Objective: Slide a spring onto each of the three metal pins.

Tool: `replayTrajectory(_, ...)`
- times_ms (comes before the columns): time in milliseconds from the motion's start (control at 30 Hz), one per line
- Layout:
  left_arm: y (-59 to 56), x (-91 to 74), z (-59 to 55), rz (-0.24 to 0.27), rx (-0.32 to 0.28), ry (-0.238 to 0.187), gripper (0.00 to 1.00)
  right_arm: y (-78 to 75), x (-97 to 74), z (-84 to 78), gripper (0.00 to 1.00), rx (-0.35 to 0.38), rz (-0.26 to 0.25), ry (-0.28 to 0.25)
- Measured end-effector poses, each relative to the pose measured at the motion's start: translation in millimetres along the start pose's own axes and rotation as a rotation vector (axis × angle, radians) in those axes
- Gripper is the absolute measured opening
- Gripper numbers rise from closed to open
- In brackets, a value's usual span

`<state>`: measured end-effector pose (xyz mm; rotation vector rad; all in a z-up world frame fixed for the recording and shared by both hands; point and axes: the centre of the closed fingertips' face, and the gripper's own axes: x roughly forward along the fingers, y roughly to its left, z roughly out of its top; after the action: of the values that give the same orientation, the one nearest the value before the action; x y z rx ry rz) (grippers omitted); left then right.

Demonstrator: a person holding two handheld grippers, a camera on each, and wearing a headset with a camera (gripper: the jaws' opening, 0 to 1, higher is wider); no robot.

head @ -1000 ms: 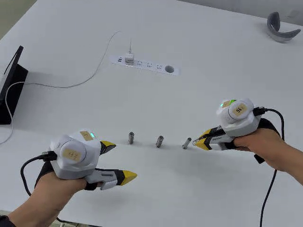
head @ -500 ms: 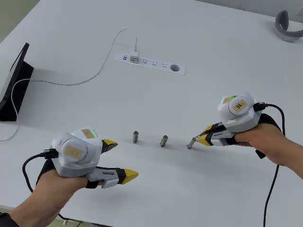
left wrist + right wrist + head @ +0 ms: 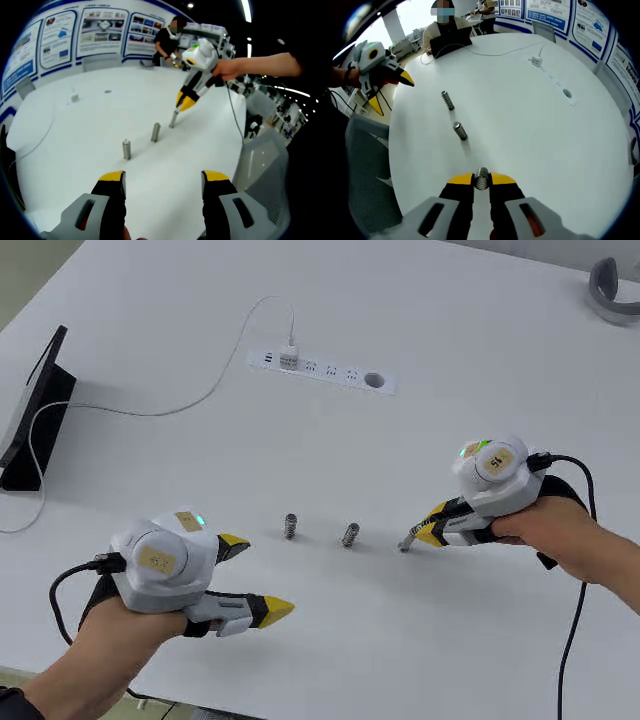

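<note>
Three short metal pins stand in a row on the white table. Springs sit on the left pin (image 3: 291, 526) and the middle pin (image 3: 350, 534). My right gripper (image 3: 422, 534) is shut on a spring (image 3: 481, 178) at the third pin (image 3: 408, 538), which leans toward its yellow tips. The right gripper view has the other two sprung pins (image 3: 460, 131) (image 3: 448, 100) beyond the jaws. My left gripper (image 3: 254, 575) hangs open and holds nothing, in front and to the left of the row. Its view looks along the pins (image 3: 126, 149) (image 3: 156, 132) to the right gripper (image 3: 186, 101).
A white power strip (image 3: 320, 370) with a plugged charger and cable lies at the back. A black stand (image 3: 30, 410) sits at the left edge and a grey curved object (image 3: 615, 285) at the far right corner. The table's near edge runs just below my left hand.
My right gripper has moved a little left, closer to the third pin, with the spring in its jaws. The left gripper has stayed put. The head camera has shifted slightly.
</note>
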<state>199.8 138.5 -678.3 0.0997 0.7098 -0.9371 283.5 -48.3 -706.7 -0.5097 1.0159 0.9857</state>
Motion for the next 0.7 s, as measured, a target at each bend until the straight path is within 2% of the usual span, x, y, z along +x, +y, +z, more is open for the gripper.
replayTrajectory(500,1.0,-0.4,3.3,0.0,0.001,-0.004,0.62,0.3,10.5,6.1,0.13,-0.026,0.009,0.016)
replayTrajectory(700,1.5,-1.7,2.6,0.002,0.001,-0.002,0.62,-0.8,18.1,3.1,0.13,-0.026,0.019,0.026)
